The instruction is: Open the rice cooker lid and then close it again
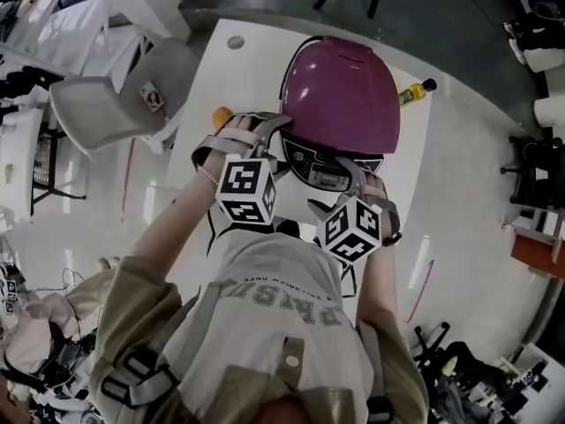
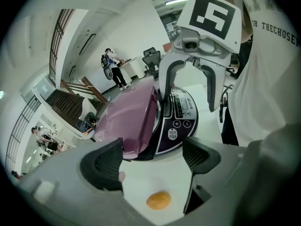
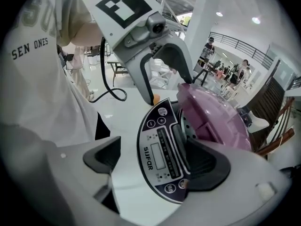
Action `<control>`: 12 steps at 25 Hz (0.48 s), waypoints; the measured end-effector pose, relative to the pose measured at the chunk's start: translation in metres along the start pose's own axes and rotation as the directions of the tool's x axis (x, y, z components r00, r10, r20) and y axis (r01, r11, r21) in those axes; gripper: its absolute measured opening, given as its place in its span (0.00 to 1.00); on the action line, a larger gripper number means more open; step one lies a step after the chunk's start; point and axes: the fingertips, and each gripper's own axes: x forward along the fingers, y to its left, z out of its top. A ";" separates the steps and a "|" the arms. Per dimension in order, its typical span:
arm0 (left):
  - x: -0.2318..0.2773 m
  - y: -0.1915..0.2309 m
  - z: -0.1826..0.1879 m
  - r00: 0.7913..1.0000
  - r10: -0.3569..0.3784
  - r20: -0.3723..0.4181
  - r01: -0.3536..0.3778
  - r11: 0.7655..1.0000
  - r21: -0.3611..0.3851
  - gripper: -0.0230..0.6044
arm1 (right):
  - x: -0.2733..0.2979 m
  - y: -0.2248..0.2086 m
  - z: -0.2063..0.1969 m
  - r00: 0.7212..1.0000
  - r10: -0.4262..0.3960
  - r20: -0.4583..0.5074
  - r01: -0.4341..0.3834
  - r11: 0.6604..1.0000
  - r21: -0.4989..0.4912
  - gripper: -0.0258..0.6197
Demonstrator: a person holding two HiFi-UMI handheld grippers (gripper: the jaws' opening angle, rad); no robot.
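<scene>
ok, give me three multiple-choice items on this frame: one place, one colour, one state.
1. The small round orange fruit lies: A on the white table; B on the floor; C on a chair.
2. The glossy domed lid of the rice cooker is: A white; B magenta; C black.
3. The left gripper's jaws are: A shut on the lid; B apart, empty; C shut on the fruit.
1A, it rests on the tabletop; 2B, magenta in every view; 3B, the pads stand apart.
</scene>
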 end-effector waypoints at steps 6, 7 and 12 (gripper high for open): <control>-0.014 0.021 0.014 0.998 0.060 0.033 -0.060 0.998 -0.001 0.69 | -0.005 0.002 0.001 0.998 0.028 0.060 -0.031 0.998 0.050 0.68; -0.016 0.026 0.016 0.997 0.073 0.035 -0.073 0.997 0.005 0.69 | -0.005 0.001 0.002 0.997 0.029 0.068 -0.033 0.998 0.055 0.68; -0.024 0.051 0.022 0.992 0.119 0.033 -0.121 0.992 0.047 0.68 | -0.004 0.000 0.004 0.996 0.030 0.086 -0.035 0.998 0.056 0.68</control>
